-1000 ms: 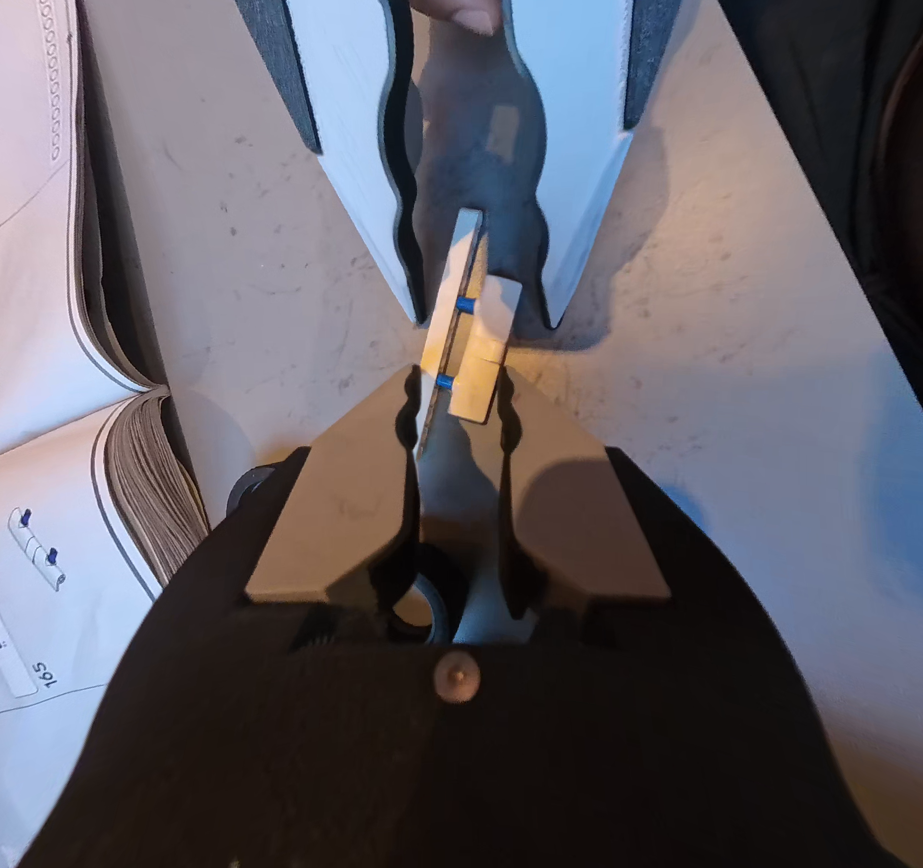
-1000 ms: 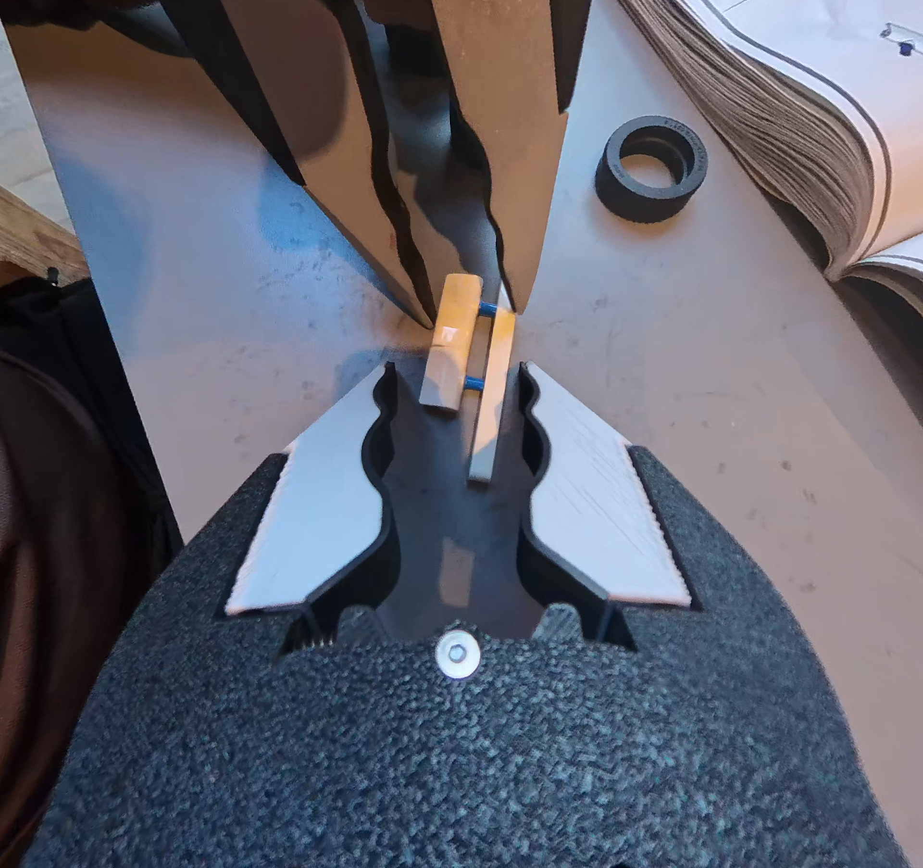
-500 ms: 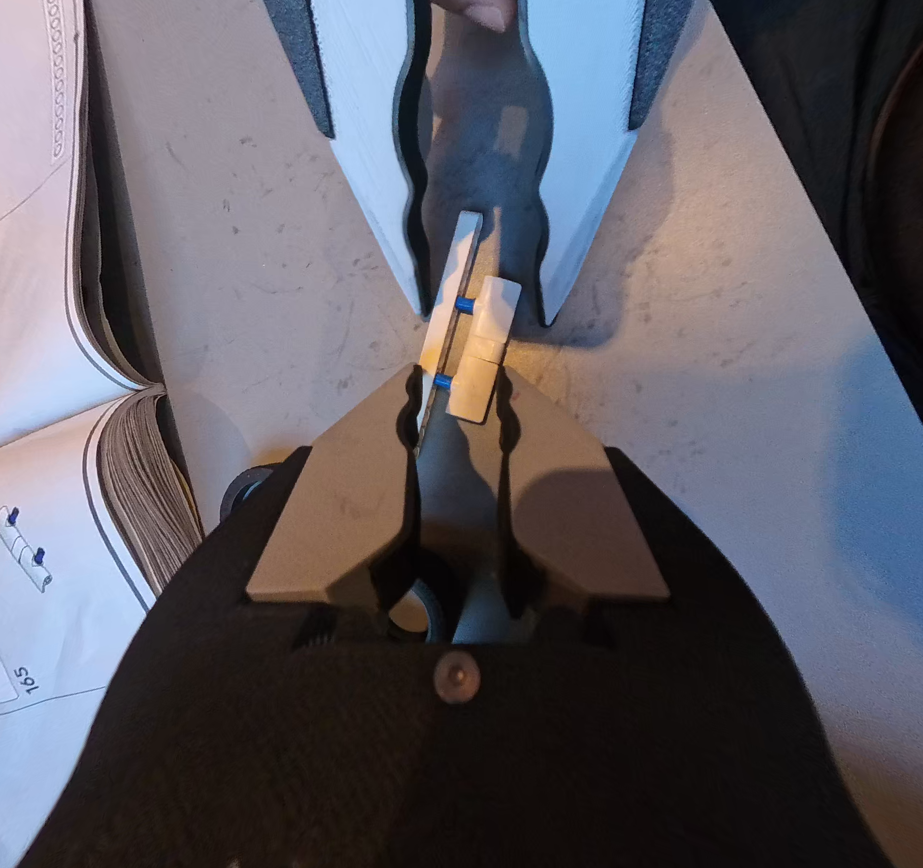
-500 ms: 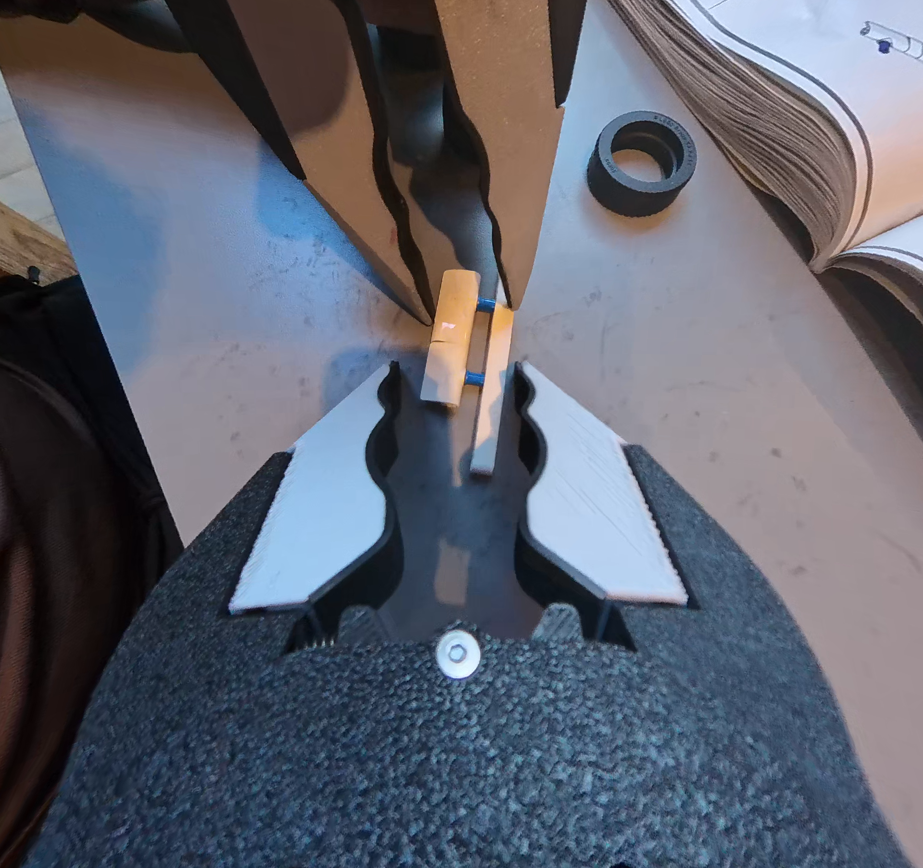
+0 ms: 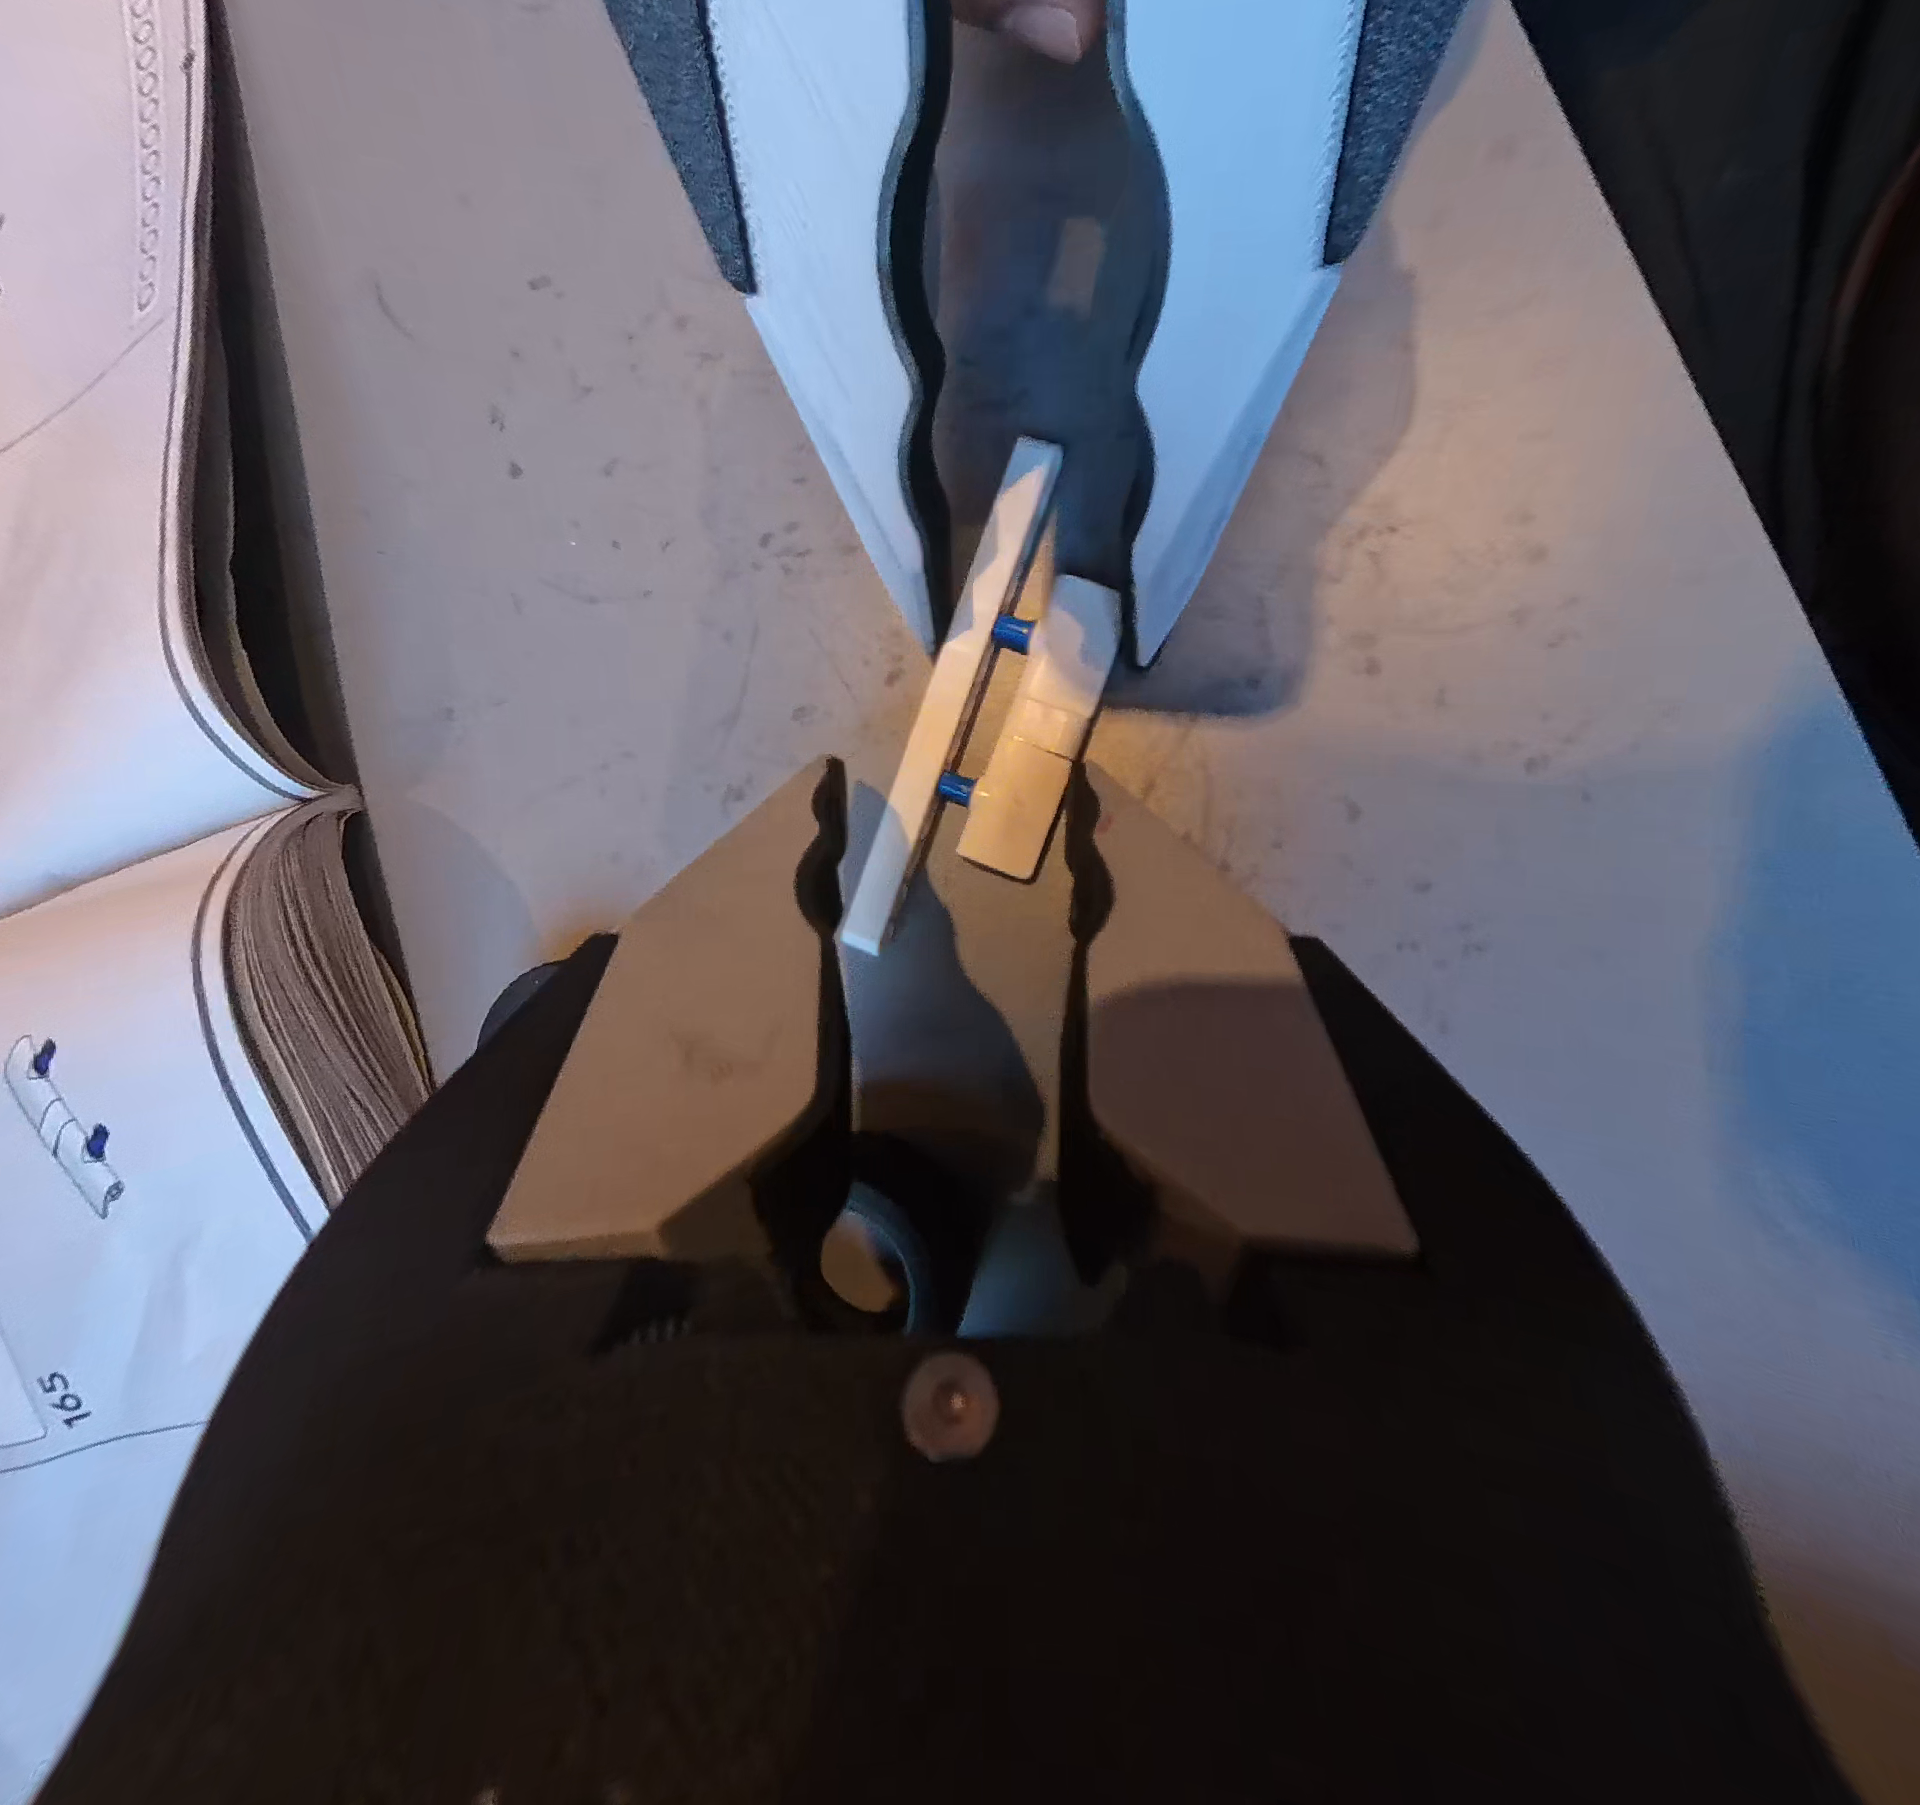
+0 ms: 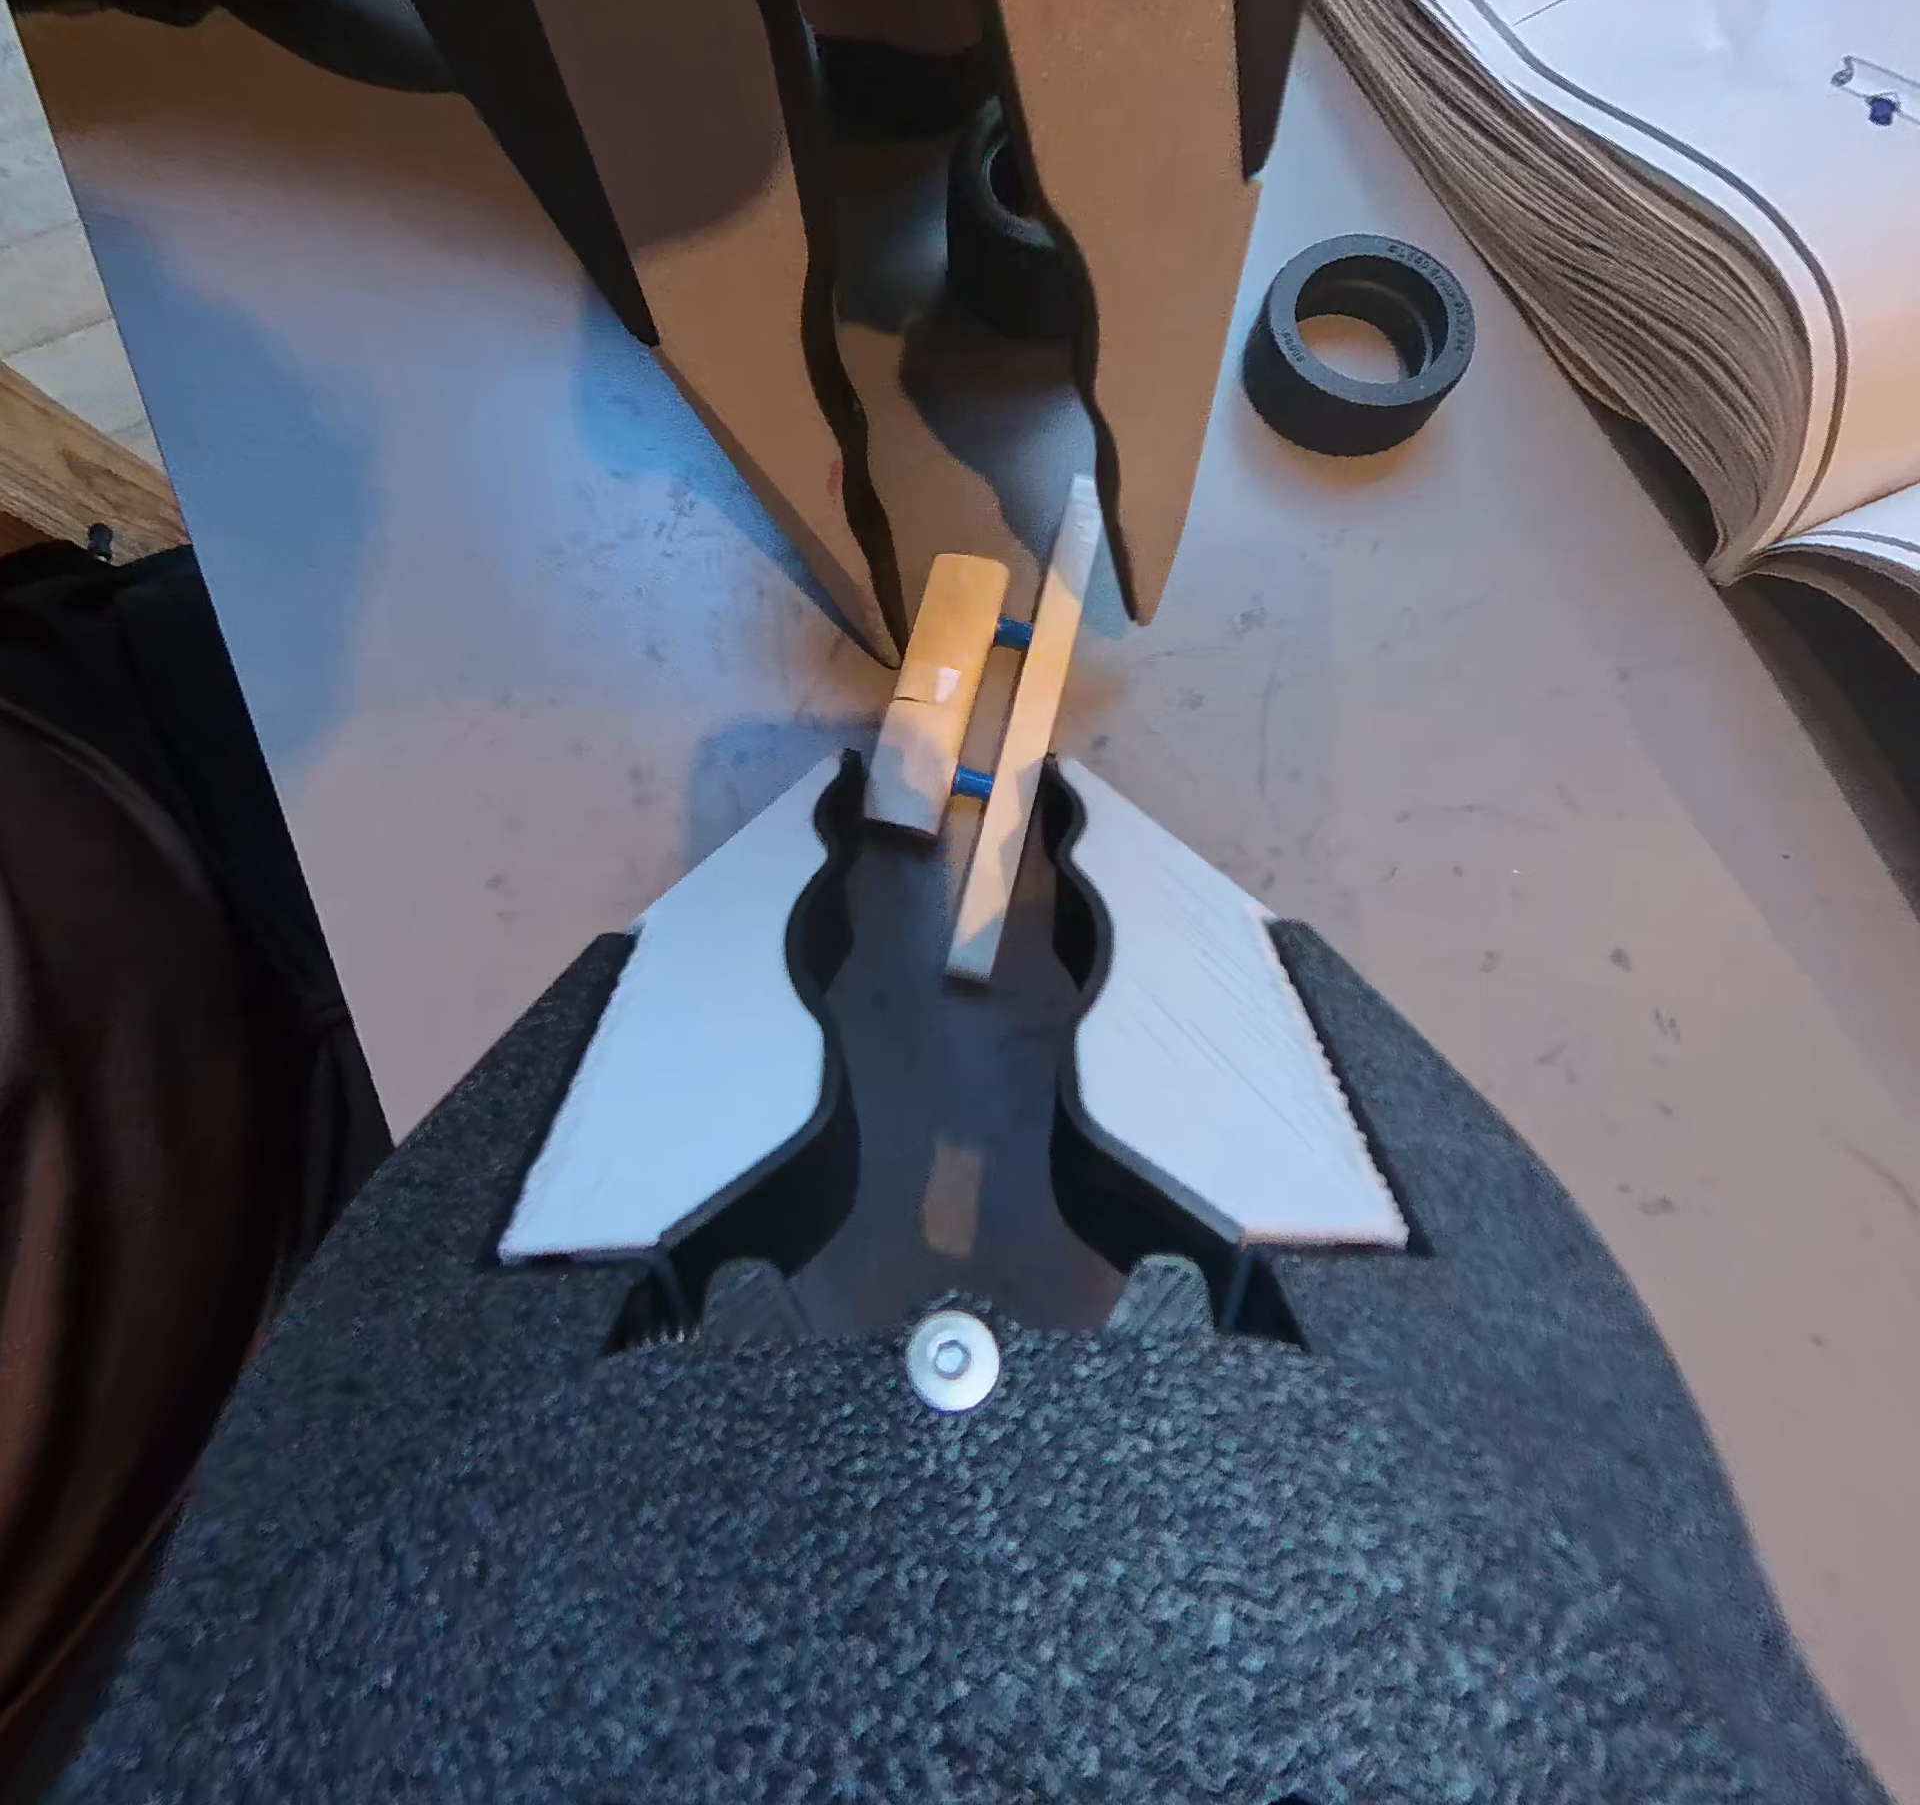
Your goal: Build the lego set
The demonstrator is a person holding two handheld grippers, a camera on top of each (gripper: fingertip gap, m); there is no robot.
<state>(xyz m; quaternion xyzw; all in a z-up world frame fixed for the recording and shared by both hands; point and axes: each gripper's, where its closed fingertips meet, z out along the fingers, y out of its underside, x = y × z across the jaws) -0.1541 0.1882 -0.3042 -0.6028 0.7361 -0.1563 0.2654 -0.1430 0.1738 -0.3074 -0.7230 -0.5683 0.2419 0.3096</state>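
A small white Lego assembly (image 5: 1023,768) lies between my two grippers, which face each other tip to tip on the table. It is a long thin beam (image 5: 961,695) and a shorter piece (image 5: 1049,716), joined by two blue pins (image 5: 954,787) with a gap between them. In the right wrist view the assembly (image 6: 1023,716) sits between my right gripper's (image 6: 951,761) white fingers, which press it on both sides. My left gripper (image 5: 956,773) straddles the other end. One tan tip touches the short piece, and the other stands a little off the beam (image 6: 1060,592).
An open instruction book (image 5: 104,508) lies left of the left gripper, also at upper right in the right wrist view (image 6: 1662,145). A black tyre (image 6: 1351,353) stands beside it; a second tyre (image 6: 1003,197) is under the left gripper. The table edge (image 5: 1662,301) runs close by. The tips of both grippers are at nearly the same place.
My left gripper's fingers have spread a little, off the long beam. The assembly has tilted more between the tips. The right gripper still holds it.
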